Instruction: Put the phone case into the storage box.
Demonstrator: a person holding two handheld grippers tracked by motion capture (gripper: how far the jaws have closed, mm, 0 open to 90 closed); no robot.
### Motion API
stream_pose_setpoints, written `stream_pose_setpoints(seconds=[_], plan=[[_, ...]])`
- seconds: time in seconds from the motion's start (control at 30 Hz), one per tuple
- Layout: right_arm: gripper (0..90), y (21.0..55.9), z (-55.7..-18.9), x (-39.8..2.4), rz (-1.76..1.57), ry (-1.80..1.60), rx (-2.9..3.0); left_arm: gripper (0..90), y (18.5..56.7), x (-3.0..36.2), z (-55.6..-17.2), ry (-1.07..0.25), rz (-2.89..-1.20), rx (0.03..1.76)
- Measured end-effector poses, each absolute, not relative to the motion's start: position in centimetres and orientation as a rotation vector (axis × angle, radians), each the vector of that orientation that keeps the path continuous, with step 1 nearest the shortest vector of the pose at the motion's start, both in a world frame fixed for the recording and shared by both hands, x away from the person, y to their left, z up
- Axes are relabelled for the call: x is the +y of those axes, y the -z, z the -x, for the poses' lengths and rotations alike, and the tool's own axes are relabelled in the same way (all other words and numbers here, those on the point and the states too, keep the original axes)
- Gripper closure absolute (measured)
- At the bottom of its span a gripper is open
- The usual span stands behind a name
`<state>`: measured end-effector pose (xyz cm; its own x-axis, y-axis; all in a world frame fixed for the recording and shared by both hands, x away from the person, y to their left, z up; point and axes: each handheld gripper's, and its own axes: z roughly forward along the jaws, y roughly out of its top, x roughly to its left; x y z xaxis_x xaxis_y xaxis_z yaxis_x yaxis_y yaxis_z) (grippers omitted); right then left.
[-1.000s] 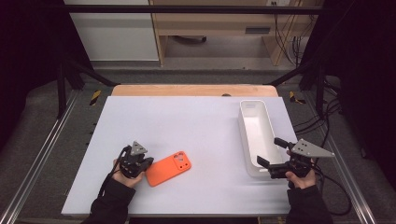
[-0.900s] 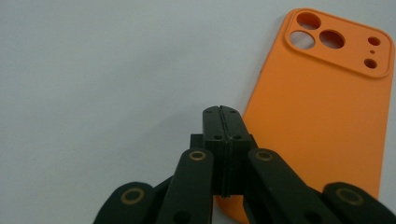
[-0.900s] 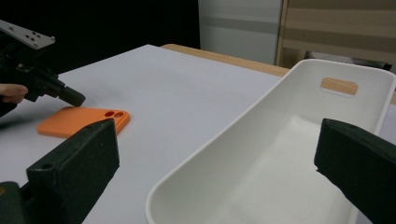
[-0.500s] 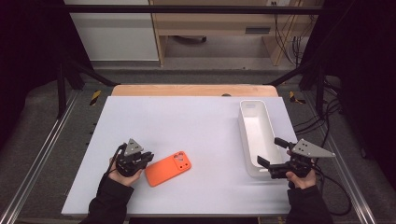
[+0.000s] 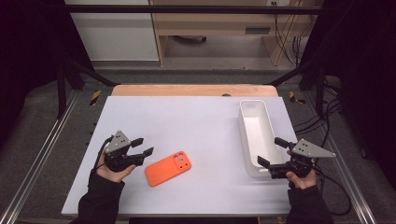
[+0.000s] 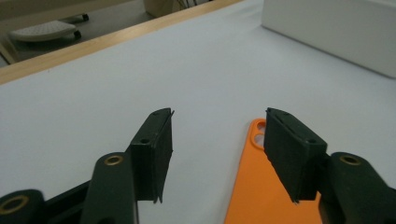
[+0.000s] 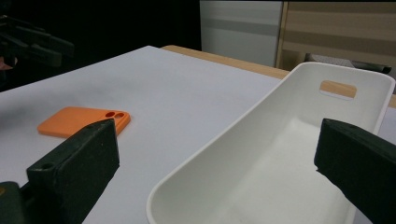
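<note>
The left gripper (image 5: 144, 146) had just spread its jaws and lifted off the orange phone case (image 5: 168, 168), leaving it released on the table (image 5: 196, 116).

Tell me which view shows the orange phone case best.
High view: the whole orange phone case lies flat on the table, outline and camera cutout clear. The left gripper view shows just its cutout end, behind one pad. The right gripper view shows it small and low-angled, beside the white bin.
</note>
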<state>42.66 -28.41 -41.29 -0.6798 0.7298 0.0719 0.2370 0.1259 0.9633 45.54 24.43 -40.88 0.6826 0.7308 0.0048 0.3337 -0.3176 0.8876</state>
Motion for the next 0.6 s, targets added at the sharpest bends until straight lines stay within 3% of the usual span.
stream_pose_setpoints(seconds=[0.43,0.6], plan=[[0.4,41.2,-42.6,-28.5,-0.933,-1.578,1.986,10.9,39.5,24.2,-45.4,-0.427,-1.89,0.747],[0.4,41.3,-42.6,-28.4,-0.929,-1.575,1.99,3.8,38.8,23.8,-45.2,-0.409,-1.902,0.711]])
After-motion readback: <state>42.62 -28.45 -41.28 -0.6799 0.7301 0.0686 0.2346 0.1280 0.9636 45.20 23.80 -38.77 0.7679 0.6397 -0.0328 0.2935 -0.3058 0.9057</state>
